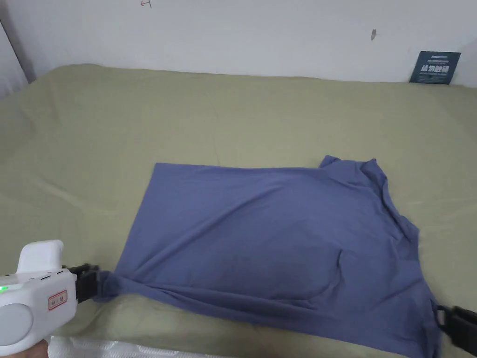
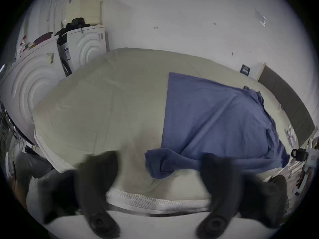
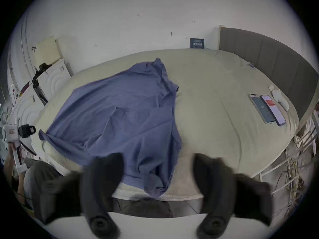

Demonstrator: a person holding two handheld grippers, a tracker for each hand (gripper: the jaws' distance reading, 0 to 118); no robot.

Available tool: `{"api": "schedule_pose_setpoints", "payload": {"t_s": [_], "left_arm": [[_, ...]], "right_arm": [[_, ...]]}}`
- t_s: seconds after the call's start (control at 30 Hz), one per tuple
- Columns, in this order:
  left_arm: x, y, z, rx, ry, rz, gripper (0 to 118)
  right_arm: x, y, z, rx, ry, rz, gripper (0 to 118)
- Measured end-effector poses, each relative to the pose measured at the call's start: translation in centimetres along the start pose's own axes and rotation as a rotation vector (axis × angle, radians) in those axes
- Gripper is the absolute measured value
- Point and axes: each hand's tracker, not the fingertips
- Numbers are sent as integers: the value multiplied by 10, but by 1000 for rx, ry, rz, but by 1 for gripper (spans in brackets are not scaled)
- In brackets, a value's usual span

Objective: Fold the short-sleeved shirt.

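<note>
Although the blue short-sleeved shirt [image 1: 279,242] lies spread across the near half of the bed [image 1: 233,116], it is not yet flat: creases run slantwise over the body, the far right end is rumpled, and the two near corners are bunched into small twists. No fold appears made so far, so I judge the task to be at its start, with smoothing, sleeve folds and the body folds all left to do. At the near left corner sits the left hand-held gripper [image 2: 158,165], its jaws standing wide apart in the left gripper view, with the twisted hem corner lying loose between and just beyond them. At the near right corner, the right hand-held gripper [image 3: 157,173] likewise has its jaws spread wide, the bunched cloth hanging at the bed's edge between them, ungripped. Farther right on the bed rest two phones [image 3: 266,110], well apart from the shirt.
</note>
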Motion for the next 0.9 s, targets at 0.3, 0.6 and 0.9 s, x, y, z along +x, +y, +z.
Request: {"api": "schedule_pose_setpoints", "payload": {"t_s": [0.3, 0.6, 0.9], "left_arm": [[-9, -3, -4, -41, -3, 0, 8], [-16, 8, -51, -149, 29, 6, 94], [-15, -6, -52, -184, -18, -9, 0]], "right_arm": [[4, 0, 4, 7, -15, 2, 0], [5, -6, -2, -35, -11, 19, 0], [10, -10, -6, -76, 21, 27, 62]]}}
